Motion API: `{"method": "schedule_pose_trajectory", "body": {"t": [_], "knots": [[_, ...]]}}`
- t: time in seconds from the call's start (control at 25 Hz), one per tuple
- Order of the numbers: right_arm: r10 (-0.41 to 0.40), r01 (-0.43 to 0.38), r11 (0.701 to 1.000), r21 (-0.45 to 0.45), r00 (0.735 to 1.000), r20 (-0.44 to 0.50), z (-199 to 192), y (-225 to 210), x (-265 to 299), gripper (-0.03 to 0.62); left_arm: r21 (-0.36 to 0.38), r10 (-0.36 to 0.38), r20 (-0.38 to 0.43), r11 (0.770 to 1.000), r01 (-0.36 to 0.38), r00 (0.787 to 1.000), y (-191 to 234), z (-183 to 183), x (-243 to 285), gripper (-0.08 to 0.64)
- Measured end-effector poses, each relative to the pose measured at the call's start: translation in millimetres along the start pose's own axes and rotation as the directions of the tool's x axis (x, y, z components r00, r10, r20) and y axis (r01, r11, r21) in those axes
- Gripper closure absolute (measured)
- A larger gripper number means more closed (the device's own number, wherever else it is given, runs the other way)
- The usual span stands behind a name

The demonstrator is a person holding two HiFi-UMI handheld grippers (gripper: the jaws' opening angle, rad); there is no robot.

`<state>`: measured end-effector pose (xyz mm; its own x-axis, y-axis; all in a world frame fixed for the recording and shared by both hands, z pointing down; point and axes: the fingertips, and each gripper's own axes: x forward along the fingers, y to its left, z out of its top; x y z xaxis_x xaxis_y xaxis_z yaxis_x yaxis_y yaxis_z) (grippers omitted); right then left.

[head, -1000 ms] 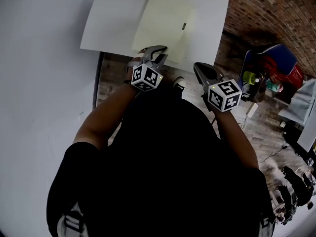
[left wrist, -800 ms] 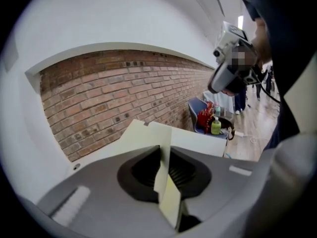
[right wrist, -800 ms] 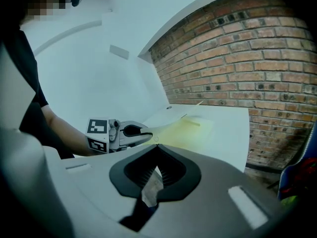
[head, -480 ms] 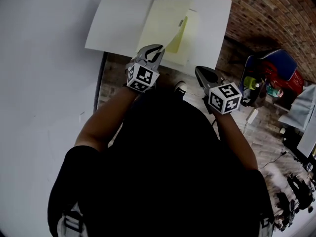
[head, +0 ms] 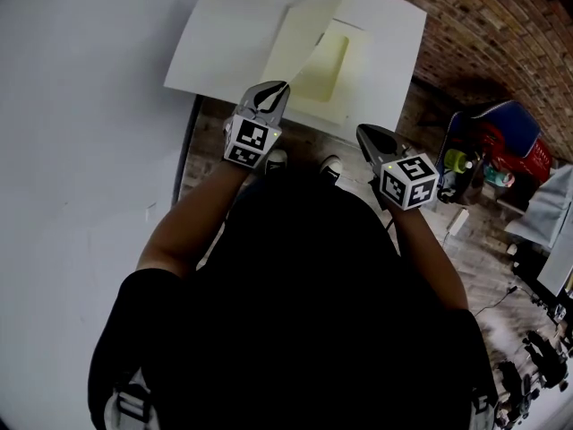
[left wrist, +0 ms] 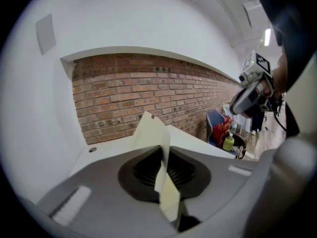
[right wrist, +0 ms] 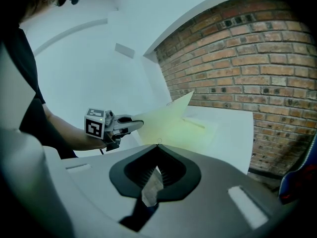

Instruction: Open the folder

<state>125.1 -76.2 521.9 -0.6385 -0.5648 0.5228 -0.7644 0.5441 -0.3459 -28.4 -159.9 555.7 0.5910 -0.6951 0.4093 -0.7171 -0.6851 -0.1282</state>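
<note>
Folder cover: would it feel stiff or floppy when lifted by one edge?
Probably light, fairly stiff card: the cover, pinched at one edge by the left gripper, stands raised with only a slight bend. It looks thin, so a hard squeeze might crease it. The back sheet lies flat on the table.

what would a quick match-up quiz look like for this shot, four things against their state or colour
Things:
1. folder cover
2. left gripper
3. right gripper
4. table

States:
A. white and level
B. shut on nothing, off the table's near edge
C. pale yellow, raised at a slant
D. shut on the cover's near edge

Pairs: 1-C, 2-D, 3-B, 4-A
</note>
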Motion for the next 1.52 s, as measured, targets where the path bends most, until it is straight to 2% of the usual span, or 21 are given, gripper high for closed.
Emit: {"method": "schedule_pose_trajectory", "body": {"t": [0.28, 0.52, 0.92, 1.2, 1.4, 1.52], "knots": [[0.005, -0.005, 1.000, -0.007, 1.000, -0.002, 0, 7, 2, 0.592, -0.117, 0.052, 0.014, 0.992, -0.050, 0.999, 32, -4, -17, 0.548], [0.000, 0.000, 1.000, -0.016, 1.000, -0.013, 2, 11, 3, 0.592, -0.176, 0.093, 0.033, 0.981, -0.086, 0.995, 58, -16, -26, 0.552], [-0.023, 0.023, 1.000, -0.013, 1.000, -0.016, 5, 10, 9, 0.592, -0.307, 0.134, 0.067, 0.946, -0.108, 0.989, 90, -26, -39, 0.554], [-0.030, 0.030, 1.000, -0.009, 0.999, -0.017, 8, 12, 19, 0.592, -0.372, 0.163, 0.075, 0.920, -0.124, 0.984, 112, -41, -53, 0.554], [-0.036, 0.036, 0.999, 0.006, 0.999, -0.019, 10, 11, 29, 0.592, -0.387, 0.150, 0.083, 0.916, -0.107, 0.985, 121, -44, -54, 0.554], [-0.032, 0.032, 0.999, 0.014, 0.999, -0.017, 12, 15, 35, 0.592, -0.413, 0.153, 0.087, 0.905, -0.104, 0.984, 128, -49, -56, 0.554]]}}
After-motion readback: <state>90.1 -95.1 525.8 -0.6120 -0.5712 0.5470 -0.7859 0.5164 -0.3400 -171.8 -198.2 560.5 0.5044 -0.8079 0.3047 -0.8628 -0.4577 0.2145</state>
